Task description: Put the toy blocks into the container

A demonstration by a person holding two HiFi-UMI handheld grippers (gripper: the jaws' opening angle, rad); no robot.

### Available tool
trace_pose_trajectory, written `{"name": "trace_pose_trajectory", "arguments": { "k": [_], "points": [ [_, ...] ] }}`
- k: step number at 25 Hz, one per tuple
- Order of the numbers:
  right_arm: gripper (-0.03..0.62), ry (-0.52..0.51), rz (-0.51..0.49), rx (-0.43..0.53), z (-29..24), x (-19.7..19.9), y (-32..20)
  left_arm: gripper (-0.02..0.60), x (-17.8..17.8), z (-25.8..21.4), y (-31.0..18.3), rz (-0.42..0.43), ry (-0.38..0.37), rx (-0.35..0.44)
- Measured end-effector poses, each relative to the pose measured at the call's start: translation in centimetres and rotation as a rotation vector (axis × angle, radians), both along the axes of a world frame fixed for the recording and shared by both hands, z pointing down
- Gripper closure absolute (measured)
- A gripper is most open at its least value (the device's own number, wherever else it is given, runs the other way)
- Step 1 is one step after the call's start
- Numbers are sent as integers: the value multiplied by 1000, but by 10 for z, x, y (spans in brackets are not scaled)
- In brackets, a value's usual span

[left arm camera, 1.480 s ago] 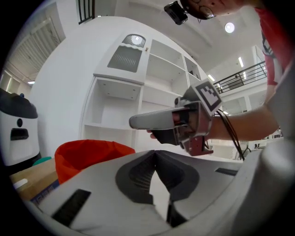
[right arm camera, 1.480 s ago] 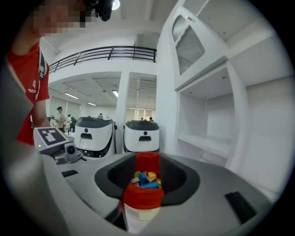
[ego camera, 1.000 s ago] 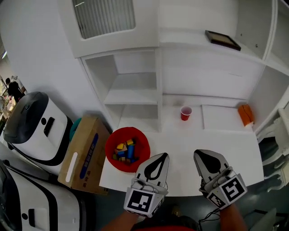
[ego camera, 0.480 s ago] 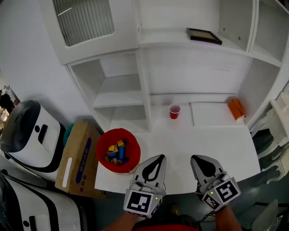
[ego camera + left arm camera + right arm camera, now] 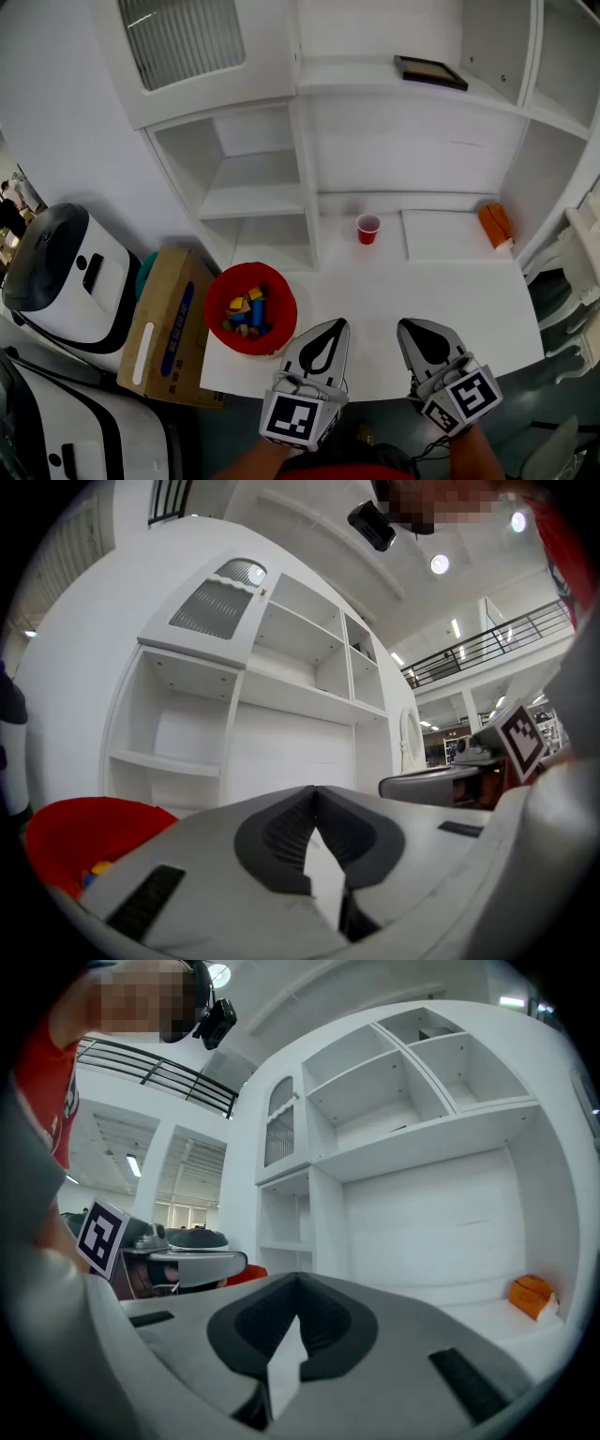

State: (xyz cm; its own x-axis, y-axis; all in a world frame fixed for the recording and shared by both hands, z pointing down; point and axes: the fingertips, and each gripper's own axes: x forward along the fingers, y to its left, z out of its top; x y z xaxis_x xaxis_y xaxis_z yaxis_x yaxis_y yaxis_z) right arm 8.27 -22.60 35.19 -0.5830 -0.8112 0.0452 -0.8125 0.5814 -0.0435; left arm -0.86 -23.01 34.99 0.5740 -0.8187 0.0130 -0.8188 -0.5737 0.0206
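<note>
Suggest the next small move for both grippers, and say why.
Probably just draw both back from the white table: the left gripper and right gripper are shut and empty, the toy blocks lie in the red bowl, and no loose block shows on the table.

The left gripper (image 5: 334,325) and right gripper (image 5: 413,327) are pale grey with dark pads (image 5: 281,841) and black-and-white marker cubes (image 5: 295,417); the person's shirt (image 5: 337,474) is red.

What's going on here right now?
A person holds the left gripper and right gripper over the white table's near edge, both shut and empty. The coloured toy blocks lie in the round red bowl at the table's left corner; no loose block shows. A small red cup stands farther back.
</note>
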Motion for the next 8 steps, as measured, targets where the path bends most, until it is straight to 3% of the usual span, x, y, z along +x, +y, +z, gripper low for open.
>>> {"name": "trace_pose_trajectory", "arguments": {
  "k": [8],
  "points": [
    [589,4,-15,1,-1,-6,0,557,-4,-1,1,-4,-2,-15]
  ]
}}
